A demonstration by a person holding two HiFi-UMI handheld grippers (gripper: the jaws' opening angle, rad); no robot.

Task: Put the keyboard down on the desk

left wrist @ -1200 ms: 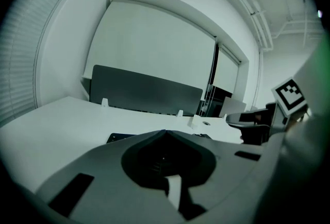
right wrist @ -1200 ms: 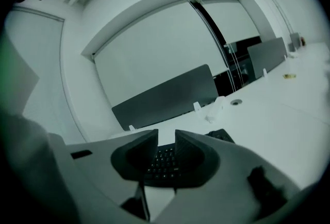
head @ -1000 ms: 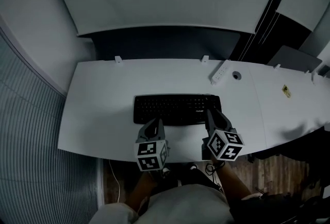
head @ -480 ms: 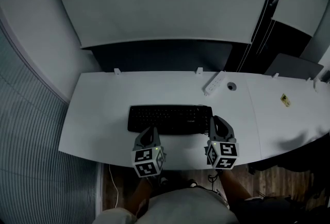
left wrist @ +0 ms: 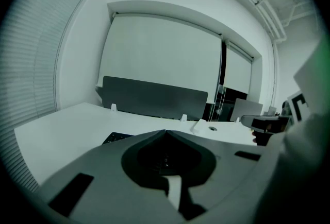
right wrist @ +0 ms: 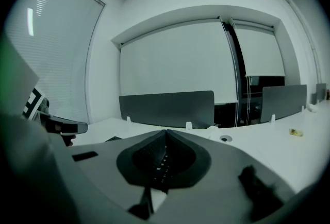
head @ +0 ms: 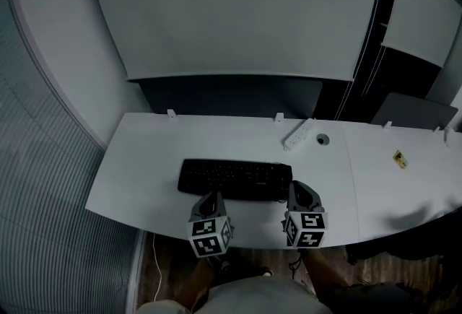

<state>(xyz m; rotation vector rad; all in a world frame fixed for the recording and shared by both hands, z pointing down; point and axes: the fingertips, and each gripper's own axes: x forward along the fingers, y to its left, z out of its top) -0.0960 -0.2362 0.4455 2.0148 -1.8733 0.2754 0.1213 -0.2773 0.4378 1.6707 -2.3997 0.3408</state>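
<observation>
The black keyboard (head: 234, 179) lies flat on the white desk (head: 144, 161), a little back from its front edge. My left gripper (head: 211, 198) hovers just in front of the keyboard's left half, its jaws shut with nothing between them. My right gripper (head: 298, 190) is at the keyboard's near right corner, jaws shut and empty; whether it touches the keyboard I cannot tell. In the left gripper view the jaw tips of the left gripper (left wrist: 165, 131) meet, and a corner of the keyboard (left wrist: 116, 137) shows beyond. In the right gripper view the tips of the right gripper (right wrist: 165, 131) meet too.
A white power strip (head: 299, 133) and a round cable hole (head: 322, 139) sit at the desk's back right. A small yellow item (head: 399, 158) lies on the adjoining desk. A dark divider panel (head: 231, 97) runs behind the desk. Slatted blinds (head: 43, 219) stand at the left.
The right gripper's jaws have closed and come off the keyboard's right end. Both grippers have drawn back toward the desk's front edge. The keyboard stays flat on the desk.
</observation>
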